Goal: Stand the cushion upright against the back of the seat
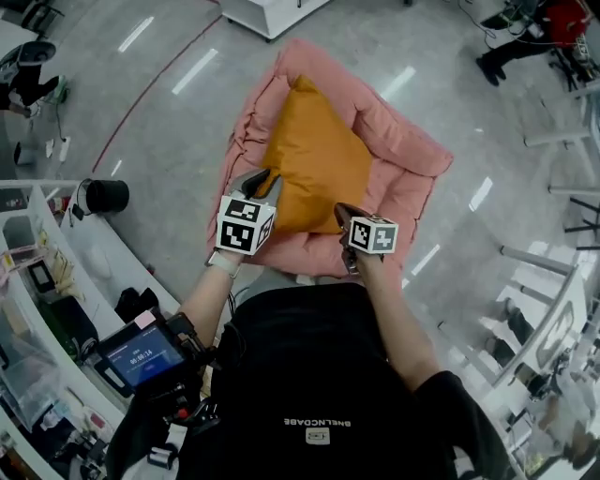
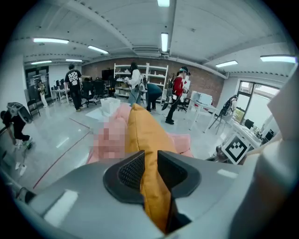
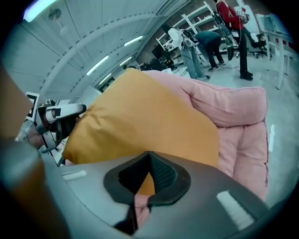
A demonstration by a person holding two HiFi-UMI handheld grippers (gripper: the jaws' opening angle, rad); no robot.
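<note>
An orange cushion [image 1: 316, 167] lies tilted on a pink padded floor seat [image 1: 410, 161], its far corner up near the seat's raised back. My left gripper [image 1: 266, 182] grips the cushion's near-left edge. In the left gripper view the orange fabric [image 2: 145, 133] is pinched between the dark pads [image 2: 130, 172]. My right gripper [image 1: 343, 215] holds the near-right corner. In the right gripper view the cushion [image 3: 145, 119] fills the middle, a fold of it is caught between the closed jaws, and the pink seat back [image 3: 233, 105] rises behind it.
A white counter [image 1: 89, 248] with a black bin [image 1: 106, 195] runs along the left. A device with a lit screen [image 1: 142, 358] hangs at the person's left side. White furniture [image 1: 272, 13] stands beyond the seat. Several people [image 2: 177, 93] stand far off by shelves.
</note>
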